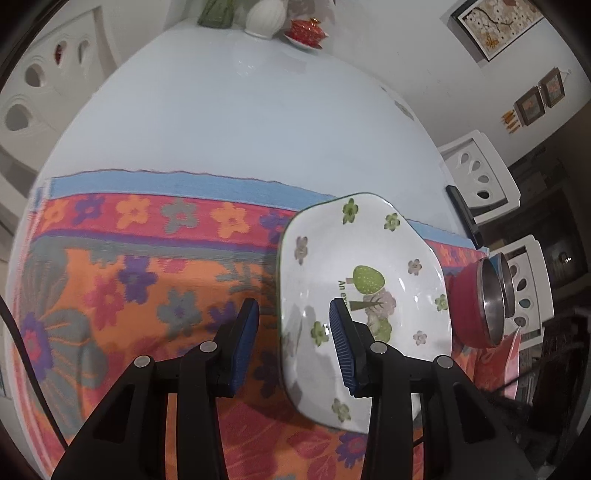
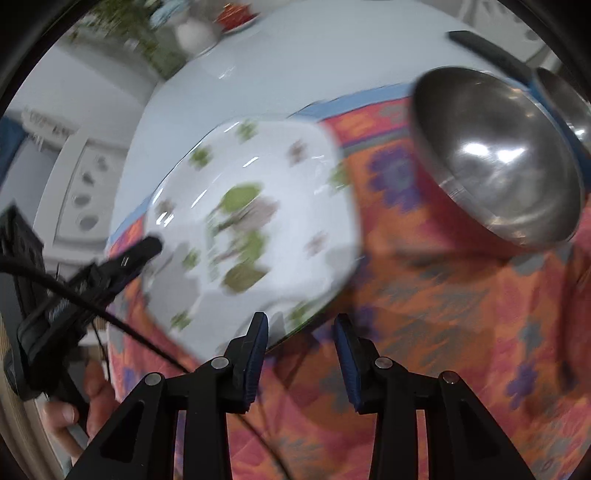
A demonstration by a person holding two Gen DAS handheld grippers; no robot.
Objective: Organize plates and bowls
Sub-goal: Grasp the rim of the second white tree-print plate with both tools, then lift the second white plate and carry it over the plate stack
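A white plate with green and mauve flowers and a tree [image 1: 369, 258] lies on the floral cloth; it also shows, blurred, in the right wrist view [image 2: 266, 206]. My left gripper [image 1: 295, 325] is open, its jaws astride the plate's left rim, one finger over the plate. A red bowl with steel inside [image 1: 476, 306] stands right of the plate, with a blue one [image 1: 504, 269] behind it; both show in the right wrist view [image 2: 495, 155] [image 2: 565, 99]. My right gripper [image 2: 301, 339] is open and empty at the plate's near edge. The left gripper [image 2: 144, 251] shows there at the plate's left.
An orange floral cloth [image 1: 147, 295] covers the near half of a pale blue table [image 1: 240, 122]. A white vase [image 1: 266, 16] and a red lidded dish [image 1: 306, 31] stand at the far end. A dark remote [image 1: 463, 214] lies at the right edge. White chairs [image 1: 484, 177] stand beside it.
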